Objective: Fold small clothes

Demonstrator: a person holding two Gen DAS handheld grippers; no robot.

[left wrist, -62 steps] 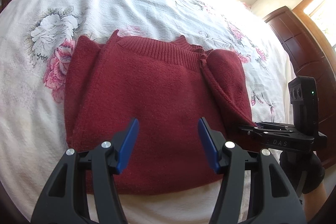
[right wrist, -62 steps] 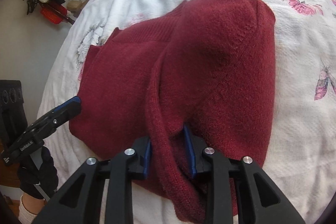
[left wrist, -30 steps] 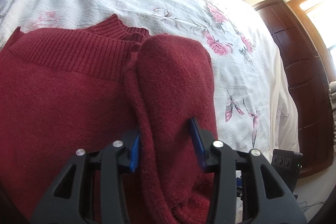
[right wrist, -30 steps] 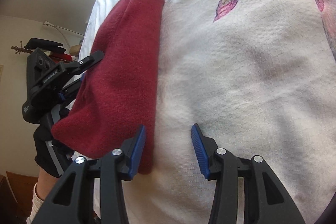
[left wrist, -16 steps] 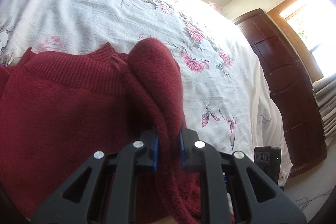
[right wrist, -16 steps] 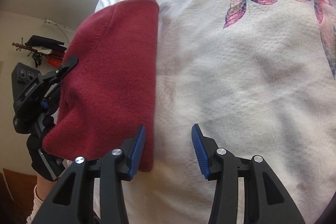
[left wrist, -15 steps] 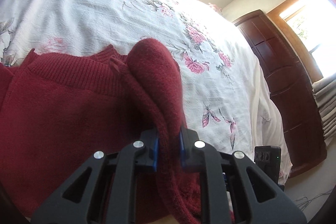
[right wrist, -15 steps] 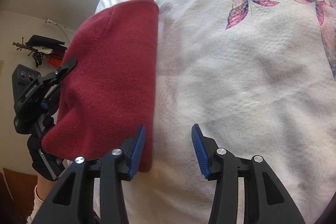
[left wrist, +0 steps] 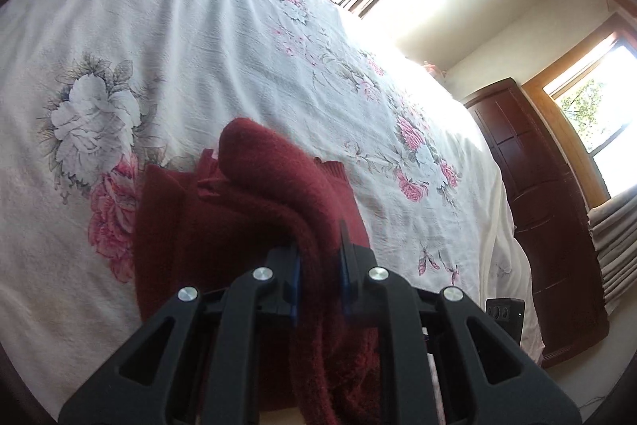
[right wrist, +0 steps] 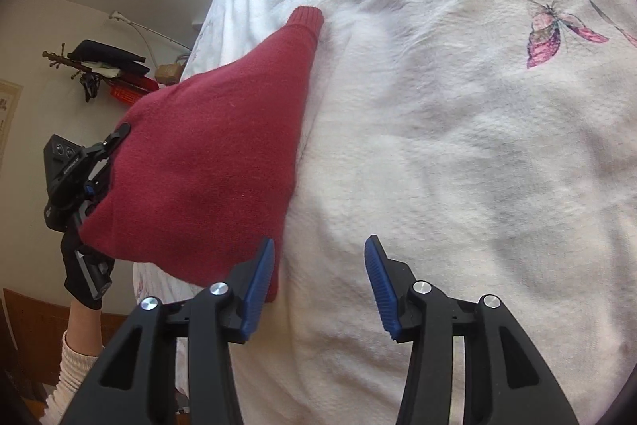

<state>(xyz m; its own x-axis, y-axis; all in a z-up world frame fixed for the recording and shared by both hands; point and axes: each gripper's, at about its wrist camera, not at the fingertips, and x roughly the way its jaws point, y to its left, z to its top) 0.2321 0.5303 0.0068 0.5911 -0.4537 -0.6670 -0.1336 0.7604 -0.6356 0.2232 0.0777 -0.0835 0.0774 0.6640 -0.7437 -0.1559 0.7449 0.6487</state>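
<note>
The left gripper (left wrist: 318, 261) has its fingers clamped on a lifted fold of the dark red sweater (left wrist: 254, 210), which runs lengthwise ahead of them on the bed (left wrist: 199, 46), while the right gripper (right wrist: 318, 279), fingers spread and empty, has the sweater's edge just beside its left finger.

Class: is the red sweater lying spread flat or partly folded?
Partly folded: left gripper lifts one side of the red sweater over its body.

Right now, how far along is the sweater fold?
Partly done: the red sweater lies on the floral bedspread with layers already stacked. In hand: the left claw pinches its right side, lifted. The right claw is open, empty. Left: lay that side over, finish folding.
</note>
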